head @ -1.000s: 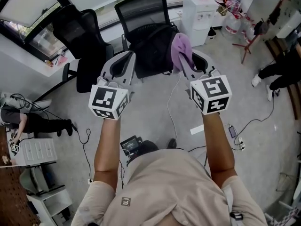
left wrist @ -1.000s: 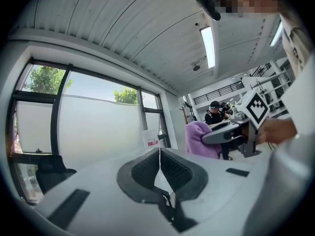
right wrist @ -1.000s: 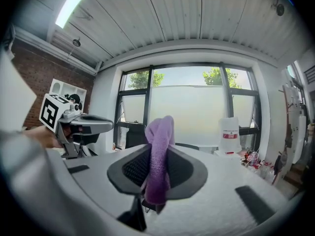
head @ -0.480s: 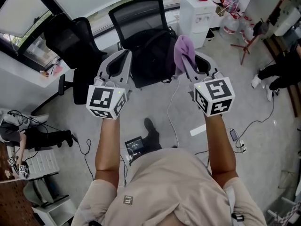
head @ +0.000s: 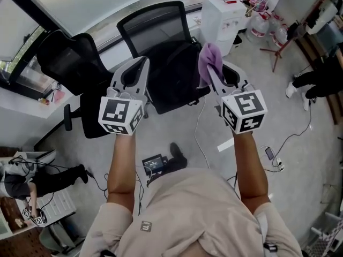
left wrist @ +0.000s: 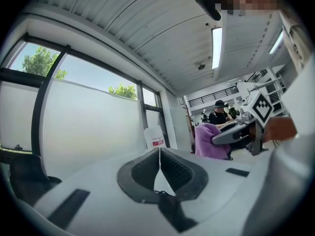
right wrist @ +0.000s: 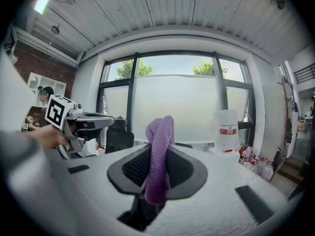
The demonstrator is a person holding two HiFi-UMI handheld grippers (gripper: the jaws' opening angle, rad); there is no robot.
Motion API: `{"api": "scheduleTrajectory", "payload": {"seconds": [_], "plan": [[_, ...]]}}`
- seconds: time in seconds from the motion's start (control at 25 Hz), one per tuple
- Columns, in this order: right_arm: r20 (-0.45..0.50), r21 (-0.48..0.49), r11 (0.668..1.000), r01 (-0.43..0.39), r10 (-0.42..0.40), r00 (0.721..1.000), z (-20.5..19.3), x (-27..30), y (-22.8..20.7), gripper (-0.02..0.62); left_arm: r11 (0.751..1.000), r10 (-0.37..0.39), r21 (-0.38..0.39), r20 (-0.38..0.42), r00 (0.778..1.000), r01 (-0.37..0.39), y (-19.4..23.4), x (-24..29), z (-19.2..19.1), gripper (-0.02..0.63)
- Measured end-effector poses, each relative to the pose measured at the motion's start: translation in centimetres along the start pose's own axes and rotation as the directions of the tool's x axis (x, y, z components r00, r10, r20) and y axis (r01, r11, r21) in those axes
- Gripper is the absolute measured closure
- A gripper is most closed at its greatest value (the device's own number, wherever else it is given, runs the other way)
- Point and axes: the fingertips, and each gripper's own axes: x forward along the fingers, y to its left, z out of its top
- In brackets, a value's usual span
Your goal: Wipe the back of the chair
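Cloth [head: 210,59] pinched tight in my R gripper [head: 213,76], held high so it's ready to wipe. L gripper [head: 143,64] jaws together, empty, prob just idle. Chair back [head: 155,31] ahead, below both, not yet touched.

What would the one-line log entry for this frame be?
left gripper: shut, empty | right gripper: shut on cloth | chair: cloth not on it yet
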Motion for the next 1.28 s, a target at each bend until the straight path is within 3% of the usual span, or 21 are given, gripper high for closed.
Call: {"api": "scheduleTrajectory", "payload": {"seconds": [0.48,0.84,1.28], "plan": [[-0.027,-0.041,0.999,0.029,-0.03,0.999,2.9,9.0,3.0,0.529,0.999,-0.013,-0.035,0.044,0.999,0.014,10.8,1.7,-1.2,0.594],[-0.025,-0.1,0.995,-0.01,0.007,1.0,4.6,12.5,3.7,0.529,0.999,0.034,-0.027,0.067,0.997,-0.033,14.0,1.2,-1.2,0.594],[-0.004,-0.109,0.987,-0.114,0.114,0.993,4.3,19.5,2.4,0.529,0.993,0.121,-0.003,0.006,0.993,-0.121,17.7,2.4,-3.5,0.594]]}}
